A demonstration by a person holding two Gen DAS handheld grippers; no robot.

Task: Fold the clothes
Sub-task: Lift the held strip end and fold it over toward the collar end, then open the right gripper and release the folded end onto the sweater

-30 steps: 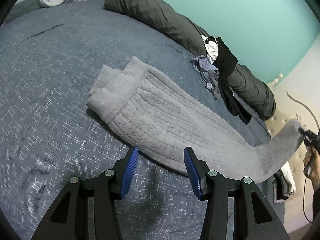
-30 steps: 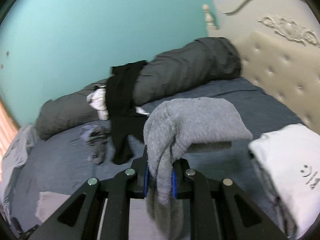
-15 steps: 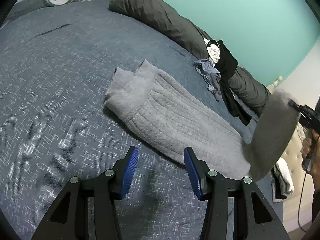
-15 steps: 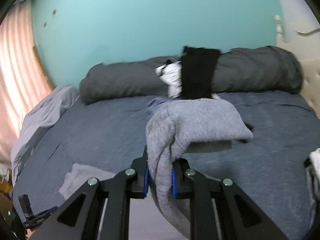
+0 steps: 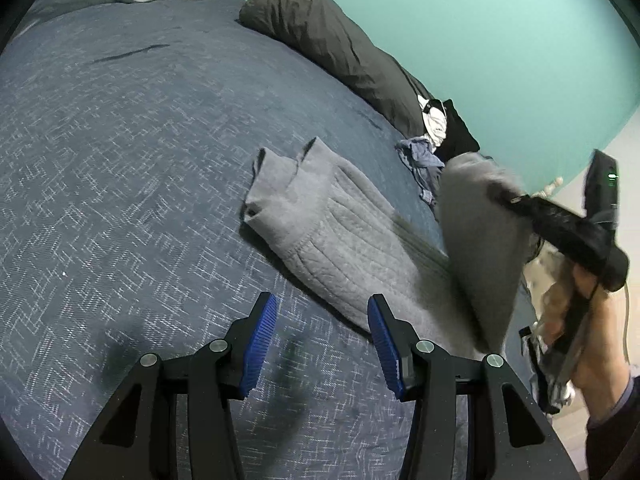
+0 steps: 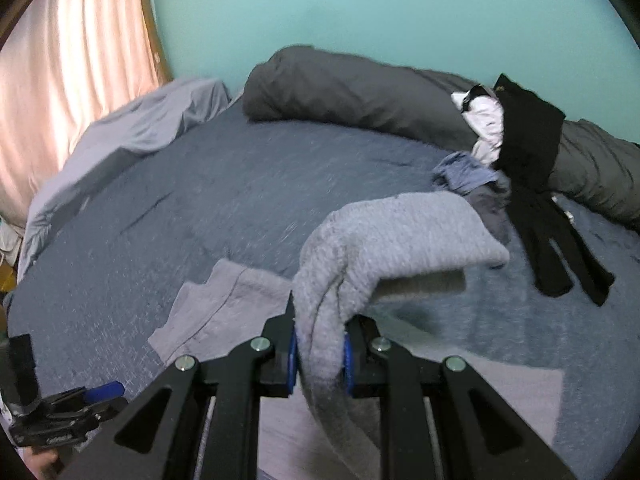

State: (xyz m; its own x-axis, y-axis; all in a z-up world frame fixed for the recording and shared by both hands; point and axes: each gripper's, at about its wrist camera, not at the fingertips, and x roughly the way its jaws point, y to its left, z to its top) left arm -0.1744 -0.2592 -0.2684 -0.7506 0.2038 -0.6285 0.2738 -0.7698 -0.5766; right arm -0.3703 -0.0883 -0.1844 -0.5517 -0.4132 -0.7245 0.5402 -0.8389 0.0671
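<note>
A grey ribbed knit garment (image 5: 332,236) lies across the blue bedspread (image 5: 120,168). My right gripper (image 6: 320,320) is shut on one end of it, and that end (image 6: 400,232) drapes over the jaws, lifted off the bed. In the left wrist view the right gripper (image 5: 516,201) comes in from the right, blurred, with the raised grey end hanging over the lying part. My left gripper (image 5: 321,300) hovers open over the bedspread, just short of the garment's near edge, with nothing between its pads. The garment's far end (image 6: 224,304) lies flat.
A dark grey rolled duvet (image 6: 360,92) runs along the teal wall. A black garment (image 6: 532,160), a white one (image 6: 486,120) and a crumpled blue cloth (image 6: 464,172) lie by it. A pale grey sheet (image 6: 140,128) sits near the curtain (image 6: 72,60). A hand (image 5: 592,360) holds the right gripper.
The right gripper has swung the garment's held end up and across the bed, over the lying part toward its far end. The left gripper has drifted slightly and stays open.
</note>
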